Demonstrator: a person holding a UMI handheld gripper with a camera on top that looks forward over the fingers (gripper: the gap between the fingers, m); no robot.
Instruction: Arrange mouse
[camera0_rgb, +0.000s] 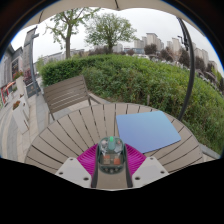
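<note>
**Mouse in the fingers, mat just ahead**

Outdoor site. Tall green hedge (140, 75) behind, trees and buildings beyond it. Round slatted wooden table (75, 130) fills the foreground; a slatted wooden chair (68, 93) stands at its far left side. Flat blue-grey rectangular mouse mat (148, 130) lies on the table, just ahead and to the right of the fingers.

Two-finger gripper (111, 158) pinches a small rounded translucent greenish computer mouse (111, 152); both magenta pads (89, 158) appear to press its sides, held low over the slats.

Risks, as judged: the rounded shell could slip from the pads on release or tilt. Set down short, it lands on the slats, where gaps could catch it, not on the mat.
</note>
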